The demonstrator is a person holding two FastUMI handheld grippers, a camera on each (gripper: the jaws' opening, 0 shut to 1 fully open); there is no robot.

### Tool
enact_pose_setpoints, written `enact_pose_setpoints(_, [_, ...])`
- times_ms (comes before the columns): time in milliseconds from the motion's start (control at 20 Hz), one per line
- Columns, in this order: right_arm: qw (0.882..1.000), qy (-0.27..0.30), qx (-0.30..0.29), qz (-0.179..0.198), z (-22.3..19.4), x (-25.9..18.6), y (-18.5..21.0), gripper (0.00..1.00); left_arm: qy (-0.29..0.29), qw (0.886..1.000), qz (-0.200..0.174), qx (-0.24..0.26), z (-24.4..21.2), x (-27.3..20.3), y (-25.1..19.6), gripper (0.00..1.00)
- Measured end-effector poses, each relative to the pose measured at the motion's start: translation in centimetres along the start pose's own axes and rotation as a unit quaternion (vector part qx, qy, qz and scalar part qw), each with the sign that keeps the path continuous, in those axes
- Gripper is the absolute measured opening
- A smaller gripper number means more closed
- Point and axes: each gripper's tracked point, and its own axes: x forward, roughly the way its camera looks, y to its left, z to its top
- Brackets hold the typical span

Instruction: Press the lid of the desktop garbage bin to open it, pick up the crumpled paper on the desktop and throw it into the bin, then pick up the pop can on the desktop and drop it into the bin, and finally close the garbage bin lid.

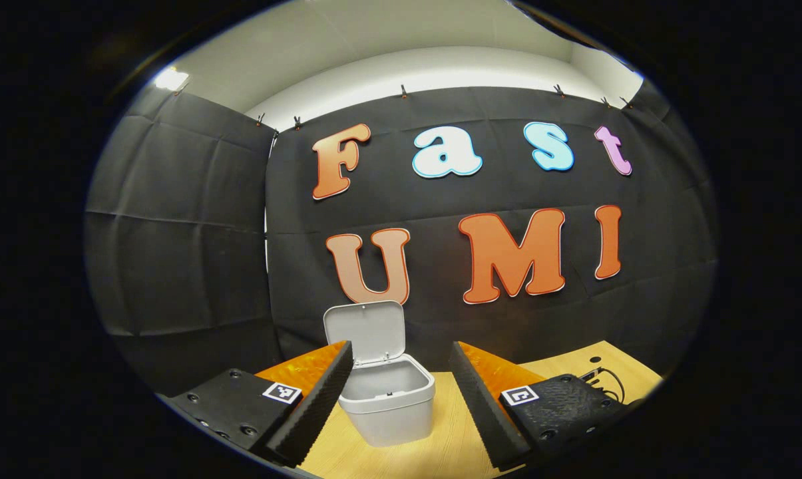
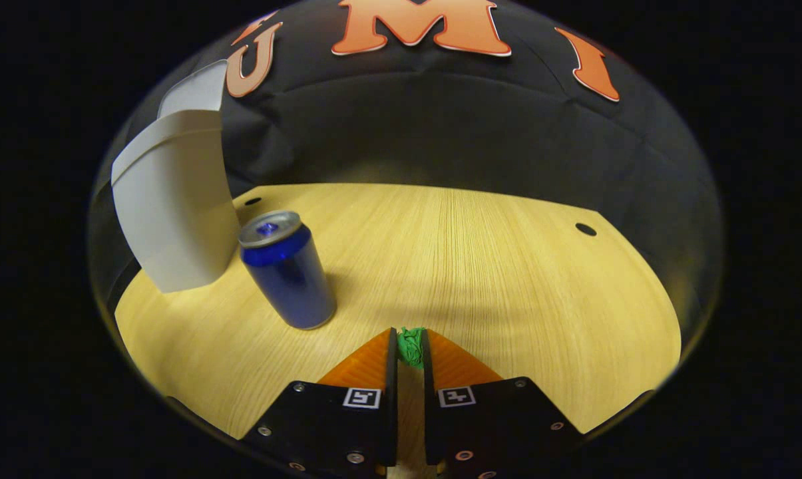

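**Paper pinched, bin open and waiting**

The green paper ball (image 2: 411, 346) sat squeezed between the tips of my right gripper (image 2: 410, 349), low over the table (image 2: 507, 266). Both fingers pressed on it, and just a small green bit poked out in front. I could not tell if it was touching the wood or was lifted a little.

I think this step was carrying the paper to the bin. To do it well I would keep the squeeze tight, lift first, and pass over the can so I don't knock it. Then I would let go only when the paper was right over the hole.

The paper was a scrunched lump, so it had no real long side and pointed no special way.

The blue can (image 2: 286, 269) stood up straight just beside the bin (image 2: 174, 213), its long side running up and down, top facing up. In the right gripper view the bin was off to the left, past the can.

My left gripper (image 1: 401, 386) had its jaws spread wide and held nothing. Between its fingers I saw the bin (image 1: 387, 399) with its lid (image 1: 365, 331) tipped up and back.
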Motion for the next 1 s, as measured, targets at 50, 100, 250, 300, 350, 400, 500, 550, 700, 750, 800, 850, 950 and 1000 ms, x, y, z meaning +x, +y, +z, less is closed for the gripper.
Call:
enact_pose_setpoints(50, [1.0,-0.017,-0.001,0.0,1.5,-0.9,0.1,0.17,-0.002,1.0,-0.001,-0.003,0.0,-0.1,0.2,0.94])
enact_pose_setpoints(100, [0.999,-0.034,-0.003,-0.002,3.1,-2.0,0.2,0.17,-0.006,1.0,-0.002,-0.007,0.1,-0.2,0.4,0.93])
enact_pose_setpoints(250, [0.996,-0.089,-0.007,0.003,8.2,-6.2,1.0,0.16,-0.02,1.0,0.0,-0.023,0.6,-0.6,1.4,0.93])
enact_pose_setpoints(300, [0.995,-0.103,-0.011,0.003,9.8,-7.6,1.4,0.16,-0.024,0.999,0.002,-0.03,0.7,-0.8,1.9,0.93])
enact_pose_setpoints(350, [0.993,-0.114,-0.014,0.005,11.2,-9.3,1.5,0.16,-0.026,0.999,0.003,-0.037,0.7,-0.9,2.2,0.94])
enact_pose_setpoints(400, [0.992,-0.125,-0.018,0.008,12.6,-10.8,1.8,0.16,-0.027,0.999,0.006,-0.043,0.5,-1.1,2.8,0.94])
enact_pose_setpoints(500, [0.989,-0.142,-0.024,0.014,15.2,-13.4,2.7,0.16,-0.028,0.998,0.017,-0.051,0.3,-1.6,4.0,0.94])
enact_pose_setpoints(550, [0.988,-0.149,-0.029,0.016,16.3,-14.5,3.4,0.16,-0.031,0.998,0.024,-0.053,0.5,-1.8,4.7,0.94])
enact_pose_setpoints(700, [0.981,-0.179,-0.059,0.039,20.3,-17.8,6.7,0.16,-0.037,0.996,0.056,-0.055,0.5,-3.3,7.6,0.93])
enact_pose_setpoints(750, [0.979,-0.187,-0.062,0.053,21.3,-18.4,8.2,0.16,-0.038,0.995,0.067,-0.059,0.4,-3.6,8.4,0.93])
enact_pose_setpoints(800, [0.977,-0.192,-0.057,0.071,22.3,-18.8,9.8,0.16,-0.036,0.994,0.076,-0.065,0.1,-4.1,9.1,0.93])
enact_pose_setpoints(850, [0.976,-0.195,-0.054,0.084,23.2,-18.9,11.1,0.16,-0.034,0.993,0.085,-0.07,-0.3,-4.6,9.9,0.93])
enact_pose_setpoints(950, [0.972,-0.204,-0.057,0.105,24.6,-18.8,13.2,0.16,-0.028,0.991,0.101,-0.078,-1.1,-5.3,11.4,0.94])
enact_pose_setpoints(1000, [0.969,-0.209,-0.066,0.113,25.3,-18.6,14.6,0.16,-0.027,0.99,0.11,-0.081,-1.5,-5.6,12.1,0.93])
